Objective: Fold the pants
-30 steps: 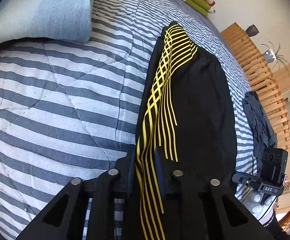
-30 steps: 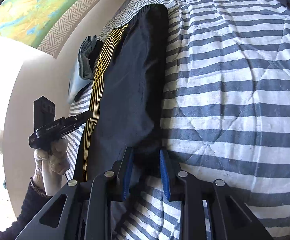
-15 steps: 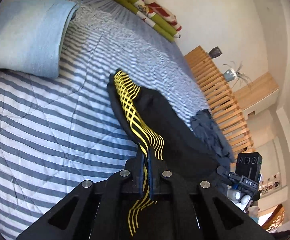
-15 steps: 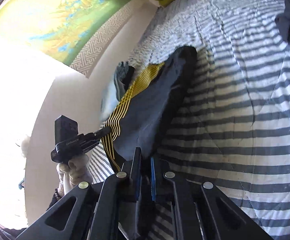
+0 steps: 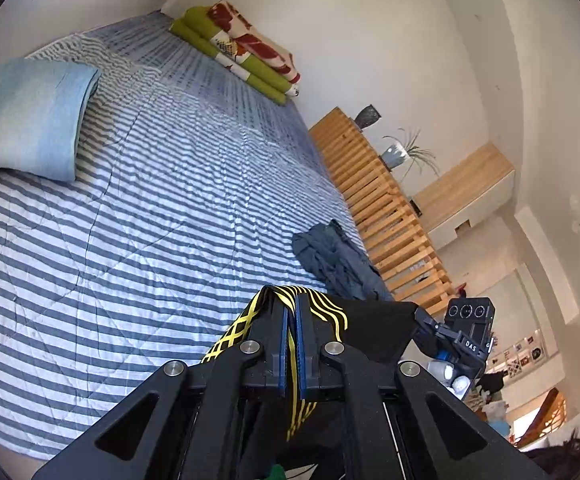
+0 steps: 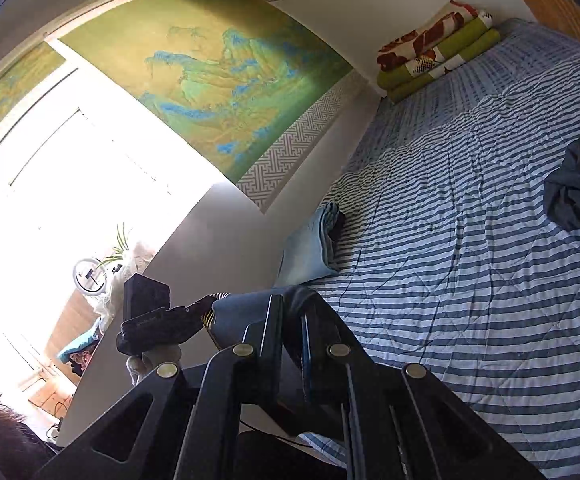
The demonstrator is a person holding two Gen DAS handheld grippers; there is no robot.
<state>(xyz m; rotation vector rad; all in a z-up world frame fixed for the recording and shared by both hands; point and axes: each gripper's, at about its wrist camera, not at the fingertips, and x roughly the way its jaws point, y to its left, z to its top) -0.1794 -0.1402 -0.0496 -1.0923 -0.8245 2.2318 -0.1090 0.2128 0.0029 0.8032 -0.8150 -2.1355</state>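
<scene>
The black pants with yellow stripes (image 5: 325,312) hang off the bed, held up in the air by both grippers. My left gripper (image 5: 291,312) is shut on the yellow-striped edge of the pants. My right gripper (image 6: 291,308) is shut on the plain dark edge of the pants (image 6: 250,304). In the left wrist view the right gripper (image 5: 461,340) shows at the right, at the far end of the cloth. In the right wrist view the left gripper (image 6: 154,320) appears at the left with a gloved hand under it. Most of the pants is hidden below the fingers.
The striped quilt on the bed (image 5: 150,220) lies below. A folded light blue garment (image 5: 30,120) sits at its left, a crumpled grey garment (image 5: 333,260) at its right edge, folded green and red blankets (image 5: 242,52) at the head. A wooden slatted frame (image 5: 377,208) stands beside the bed.
Both grippers shut on the pants and lifted them up off the quilt. The views tilted upward, so the pants no longer lie stretched out on the bed.
</scene>
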